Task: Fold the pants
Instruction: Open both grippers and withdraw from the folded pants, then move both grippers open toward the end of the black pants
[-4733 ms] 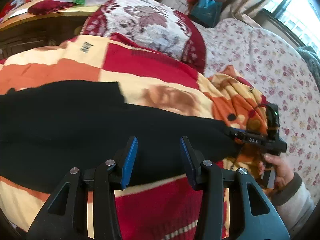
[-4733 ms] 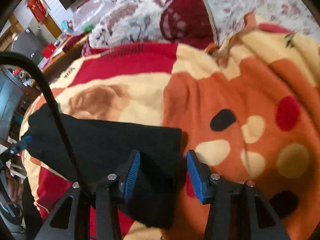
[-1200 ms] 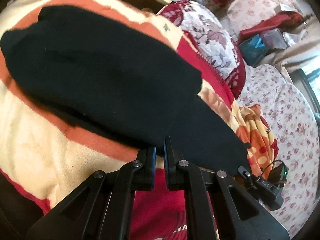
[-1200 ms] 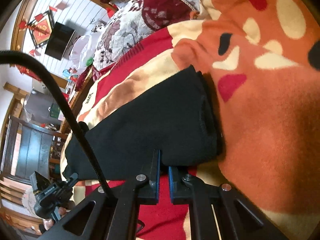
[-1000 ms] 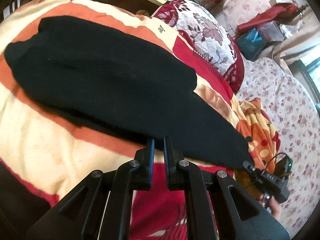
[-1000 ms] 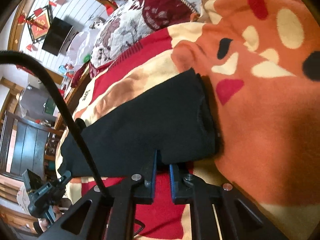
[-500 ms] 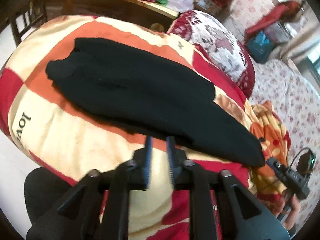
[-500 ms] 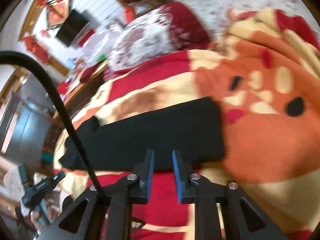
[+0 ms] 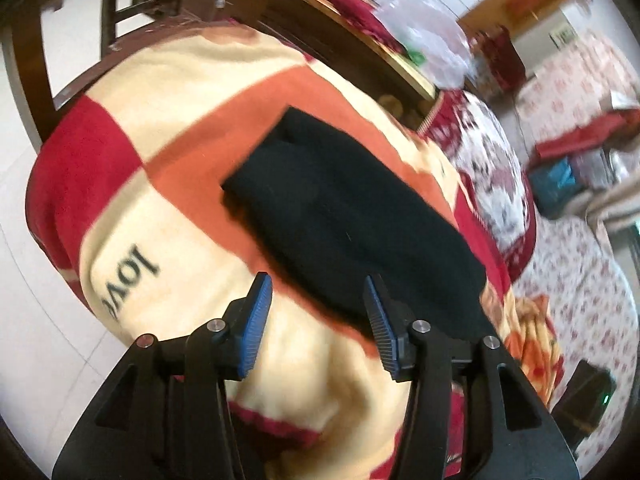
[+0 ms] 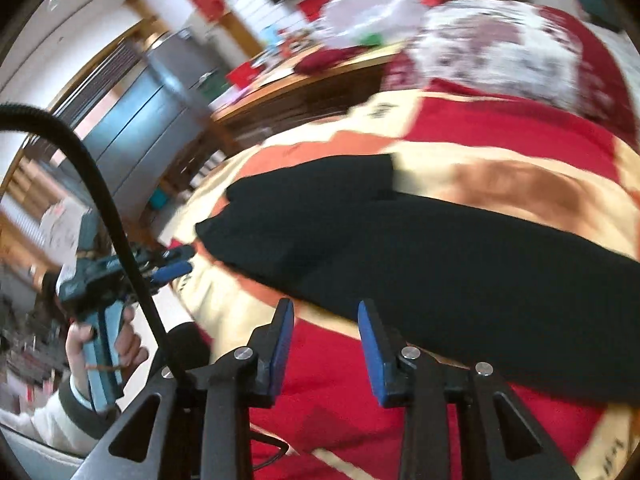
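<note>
A patchwork blanket [image 9: 192, 128] of red, orange and cream blocks covers the bed, the word "love" [image 9: 128, 280] printed in dark letters on a cream panel near its edge. Across the blanket's middle lie the black pants [image 9: 352, 232], folded lengthwise into 1 long dark band that runs from the orange block toward the floral pillow side; in the right wrist view the same pants [image 10: 460, 256] stretch from a doubled-over end at left out past the right edge of the frame. Beyond them a maroon and white floral pillow [image 9: 496, 184] sits against the blanket, and a wooden table [image 10: 304, 88] cluttered with bags and red items stands behind, blurred.

The left gripper [image 9: 316, 320] hangs above the near edge of the pants, its 2 blue-padded jaws spread wide with nothing between them. The right gripper [image 10: 324, 340] hovers over the red part of the blanket just short of the pants, jaws likewise parted and empty, a black cable [image 10: 116, 232] arcing past on its left. In that same view the person's left hand [image 10: 104, 344] grips the handle of the other tool at the bed's corner, clear of the fabric.
</note>
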{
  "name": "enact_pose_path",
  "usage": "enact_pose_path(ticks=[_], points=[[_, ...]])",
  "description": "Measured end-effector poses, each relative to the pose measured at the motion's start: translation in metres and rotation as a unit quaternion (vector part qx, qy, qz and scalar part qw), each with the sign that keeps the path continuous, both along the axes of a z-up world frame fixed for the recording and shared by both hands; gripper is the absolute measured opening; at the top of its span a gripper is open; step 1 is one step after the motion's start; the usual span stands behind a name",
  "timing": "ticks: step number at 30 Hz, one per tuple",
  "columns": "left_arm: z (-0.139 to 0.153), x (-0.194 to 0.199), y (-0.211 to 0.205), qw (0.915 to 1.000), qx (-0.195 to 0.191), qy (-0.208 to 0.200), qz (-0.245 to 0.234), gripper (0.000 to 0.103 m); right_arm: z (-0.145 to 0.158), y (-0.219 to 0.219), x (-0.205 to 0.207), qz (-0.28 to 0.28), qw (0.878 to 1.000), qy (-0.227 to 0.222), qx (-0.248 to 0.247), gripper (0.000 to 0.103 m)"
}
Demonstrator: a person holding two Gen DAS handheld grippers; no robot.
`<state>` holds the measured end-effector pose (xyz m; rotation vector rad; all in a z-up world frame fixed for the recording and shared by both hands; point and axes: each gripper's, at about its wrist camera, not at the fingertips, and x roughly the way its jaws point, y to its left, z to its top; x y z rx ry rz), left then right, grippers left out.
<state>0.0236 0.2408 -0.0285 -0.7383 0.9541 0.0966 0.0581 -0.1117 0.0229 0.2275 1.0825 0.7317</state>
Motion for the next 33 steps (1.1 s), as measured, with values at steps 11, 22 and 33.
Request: enact_pose_path(ticks=[11, 22, 33], points=[[-0.018, 0.035, 0.022, 0.9996, 0.002, 0.011, 0.025, 0.048, -0.016, 0.073, 0.013, 0.071, 0.996, -0.029, -0.052, 0.033], [-0.027, 0.041, 0.011, 0.9970, 0.070, 0.033, -0.003, 0.042, -0.043, 0.083, 0.013, 0.068, 0.996, 0.010, -0.062, 0.031], [0.016, 0.021, -0.042, 0.9870, 0.155, -0.006, -0.044, 0.042, -0.016, 0.045, 0.007, 0.025, 0.999, 0.006, -0.032, 0.031]])
